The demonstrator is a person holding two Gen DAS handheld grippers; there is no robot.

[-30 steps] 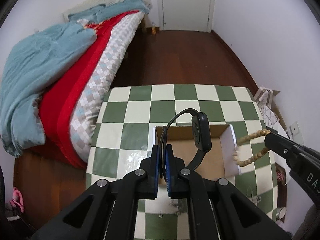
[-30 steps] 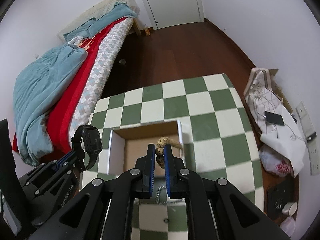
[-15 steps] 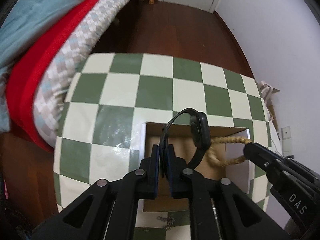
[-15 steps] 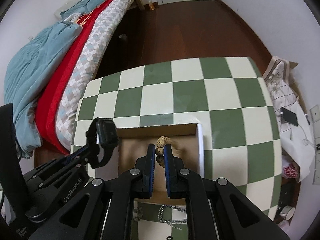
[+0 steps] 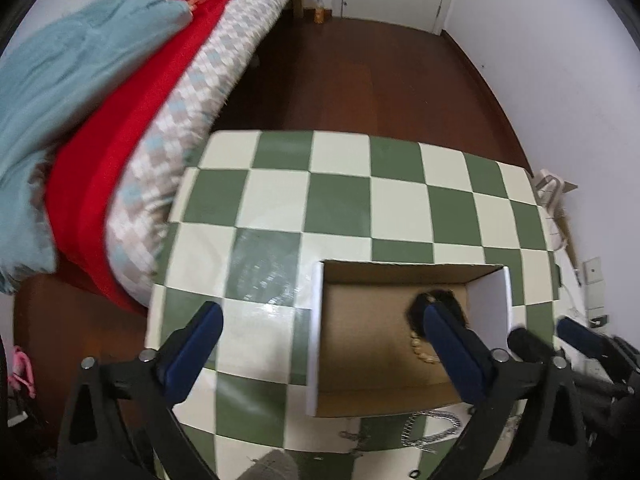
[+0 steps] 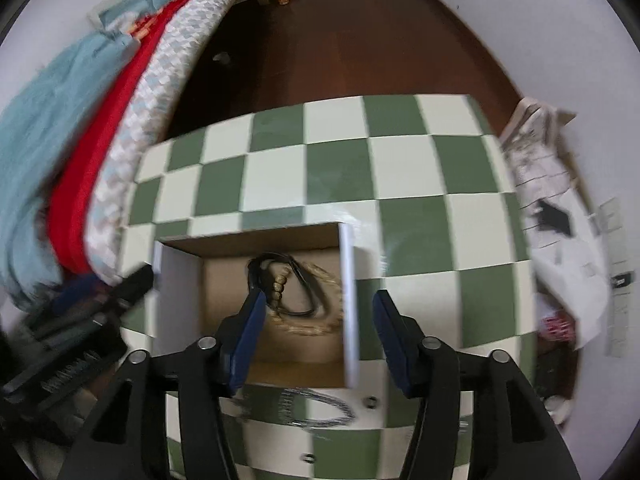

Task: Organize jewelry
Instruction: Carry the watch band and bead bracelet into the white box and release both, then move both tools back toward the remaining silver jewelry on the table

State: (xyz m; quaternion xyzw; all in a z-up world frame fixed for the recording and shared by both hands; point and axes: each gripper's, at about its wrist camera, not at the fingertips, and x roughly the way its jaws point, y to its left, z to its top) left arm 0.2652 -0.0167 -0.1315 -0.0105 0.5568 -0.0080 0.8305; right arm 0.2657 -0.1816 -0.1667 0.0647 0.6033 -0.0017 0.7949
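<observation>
Left gripper (image 5: 320, 336) and right gripper (image 6: 318, 332), black angular frames, blue pads, silver screws

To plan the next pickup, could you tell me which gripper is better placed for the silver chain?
Probably right: the right gripper, open, points over the silver chain; the left gripper sits further left.

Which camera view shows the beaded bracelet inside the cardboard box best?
The right wrist view shows it best: the beaded bracelet lies coiled on the floor of the cardboard box, tangled with the black watch. In the left wrist view only a few beads show beside the left gripper's finger.
</observation>
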